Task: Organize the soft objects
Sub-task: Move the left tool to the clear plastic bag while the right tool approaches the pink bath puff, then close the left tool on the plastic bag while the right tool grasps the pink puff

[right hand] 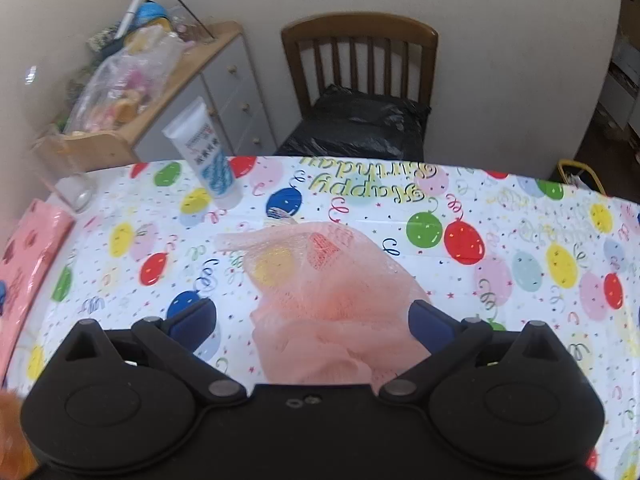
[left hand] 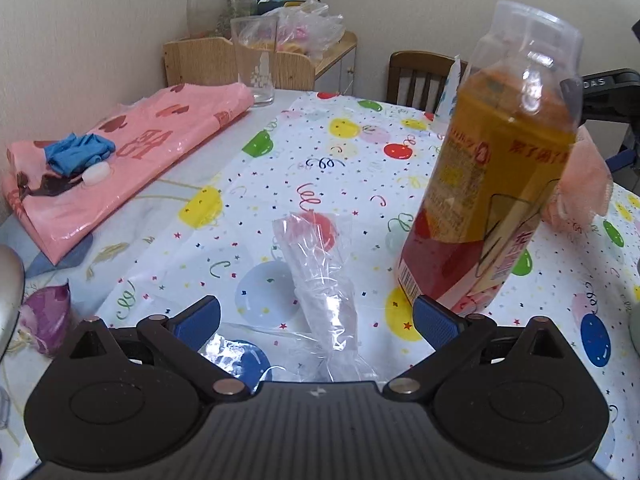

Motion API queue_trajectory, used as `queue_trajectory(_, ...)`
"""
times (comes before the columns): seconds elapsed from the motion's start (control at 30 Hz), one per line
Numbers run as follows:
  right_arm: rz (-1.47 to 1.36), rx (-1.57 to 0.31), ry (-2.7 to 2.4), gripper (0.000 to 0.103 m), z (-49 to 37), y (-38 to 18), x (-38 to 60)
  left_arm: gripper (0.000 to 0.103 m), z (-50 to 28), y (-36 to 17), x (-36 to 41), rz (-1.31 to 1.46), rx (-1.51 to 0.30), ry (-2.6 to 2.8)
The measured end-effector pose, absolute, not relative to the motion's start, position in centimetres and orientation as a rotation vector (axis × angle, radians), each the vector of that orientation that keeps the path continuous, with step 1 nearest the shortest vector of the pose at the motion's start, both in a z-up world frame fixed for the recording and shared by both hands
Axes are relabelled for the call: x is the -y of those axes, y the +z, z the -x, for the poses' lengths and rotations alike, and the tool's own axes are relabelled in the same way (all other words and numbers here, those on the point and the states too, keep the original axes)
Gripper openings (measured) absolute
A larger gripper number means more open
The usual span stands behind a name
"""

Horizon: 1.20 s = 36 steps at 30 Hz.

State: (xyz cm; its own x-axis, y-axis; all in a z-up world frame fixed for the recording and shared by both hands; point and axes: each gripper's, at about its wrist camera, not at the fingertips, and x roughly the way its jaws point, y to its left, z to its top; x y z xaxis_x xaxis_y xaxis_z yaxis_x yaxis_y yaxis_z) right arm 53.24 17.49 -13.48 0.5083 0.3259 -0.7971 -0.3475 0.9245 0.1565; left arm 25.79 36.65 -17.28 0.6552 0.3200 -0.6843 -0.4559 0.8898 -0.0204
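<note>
grippers spread over plastic wrap and pink mesh

worktop (right hand: pixel 520 216) under a white birthday cloth printed with coloured balloons carries everything seen. the left gripper (left hand: pixel 316 320) has its blue-padded fingers spread wide, with a crumpled clear plastic bag (left hand: pixel 320 280) lying on the cloth between them, touching neither pad as far as the view shows. just right of that gripper stands a tall clear plastic bottle with an orange and red label (left hand: pixel 492 184), uncapped and tilted in the fisheye view. at the far left lies a folded pink plastic sheet with dark red print (left hand: pixel 132 156), and on top of it rest a bunched blue cloth (left hand: pixel 76 152) and a small white cap (left hand: pixel 96 174). a clear drinking glass (left hand: pixel 256 60) stands at the sheet's far end.

the right gripper (right hand: pixel 312 320) is likewise spread open, its fingers on either side of a soft pink mesh net (right hand: pixel 328 292) heaped on the cloth; the right pad sits against the net's edge, the left pad is apart from it. a white squeeze tube with blue print (right hand: pixel 208 152) stands near the worktop's far edge, and beyond it a brown wooden chair (right hand: pixel 360 44) holds a black plastic bag (right hand: pixel 360 124).
</note>
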Motion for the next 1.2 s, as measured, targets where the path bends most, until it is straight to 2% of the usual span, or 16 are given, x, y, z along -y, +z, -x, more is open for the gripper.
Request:
queue_trajectory(0.37,0.063,-1.012,0.325,0.103,-55.2,-17.3,-19.8,0.101,-26.7,-19.5,-36.5,0.188,-0.761,0.457)
queue_trajectory(0.6,0.087,-1.028,0.313,0.099,-55.5,-18.5,-20.0,0.087,-26.9,-20.2,-36.3,0.168,-0.768,0.467)
queue_trajectory(0.67,0.091,-1.040,0.317,0.095,-55.5,-18.9,-20.1,0.078,-26.9,-20.2,-36.4,0.170,-0.762,0.468)
queue_trajectory(0.73,0.101,-1.038,0.318,0.092,-55.4,-19.0,-20.2,0.063,-26.9,-20.1,-36.4,0.169,-0.756,0.475)
queue_trajectory(0.9,0.140,-1.033,0.328,0.081,-55.1,-19.1,-20.5,0.041,-27.0,-19.7,-36.3,0.164,-0.749,0.480)
queue_trajectory(1.03,0.174,-1.032,0.336,0.066,-54.8,-18.8,-20.5,0.033,-27.2,-19.5,-36.3,0.176,-0.751,0.481)
queue_trajectory(1.17,0.184,-1.019,0.354,0.046,-54.5,-17.9,-20.3,0.033,-27.3,-19.4,-36.6,0.201,-0.750,0.484)
queue_trajectory(1.2,0.181,-1.015,0.358,0.044,-54.4,-17.7,-20.2,0.032,-27.3,-19.4,-36.7,0.206,-0.750,0.485)
